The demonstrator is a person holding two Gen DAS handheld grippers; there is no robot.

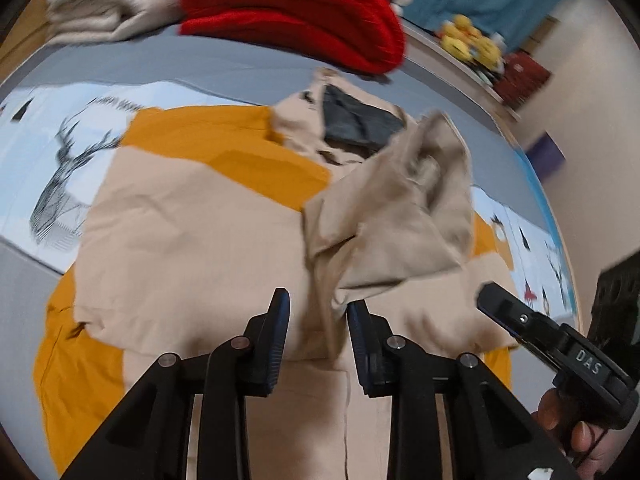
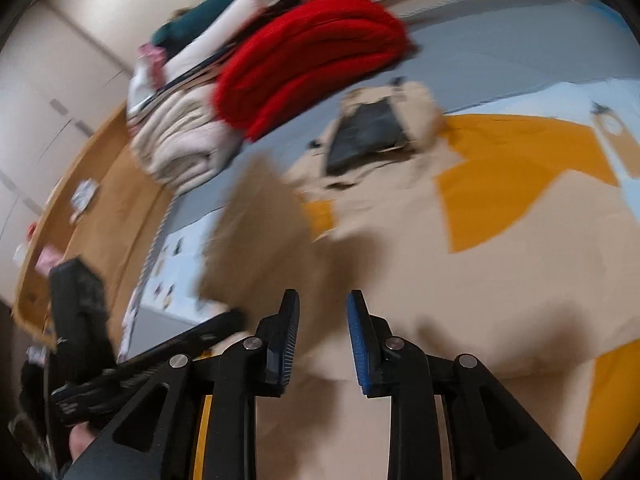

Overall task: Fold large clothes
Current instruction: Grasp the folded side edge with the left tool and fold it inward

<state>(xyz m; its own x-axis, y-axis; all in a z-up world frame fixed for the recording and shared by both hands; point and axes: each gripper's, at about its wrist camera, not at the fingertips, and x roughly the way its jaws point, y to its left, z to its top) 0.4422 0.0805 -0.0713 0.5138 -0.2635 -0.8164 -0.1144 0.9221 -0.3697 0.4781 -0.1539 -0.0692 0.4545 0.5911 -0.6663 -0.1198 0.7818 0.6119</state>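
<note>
While the beige garment (image 1: 192, 240) lies spread on the bed (image 1: 120, 68) over an orange cloth (image 1: 72, 364), one sleeve (image 1: 396, 208) stands bunched near the left claw (image 1: 318, 334). Both claws are parted and empty, the right claw (image 2: 323, 336) too. Best to pinch that sleeve by its edge and lay it flat across the body, smoothing creases first.

"DAS" on the right gripper (image 1: 494, 300)

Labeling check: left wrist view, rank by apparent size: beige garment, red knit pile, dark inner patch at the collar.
1. beige garment
2. red knit pile
3. dark inner patch

The pile lies farther away, so true sizes are unsure.
</note>
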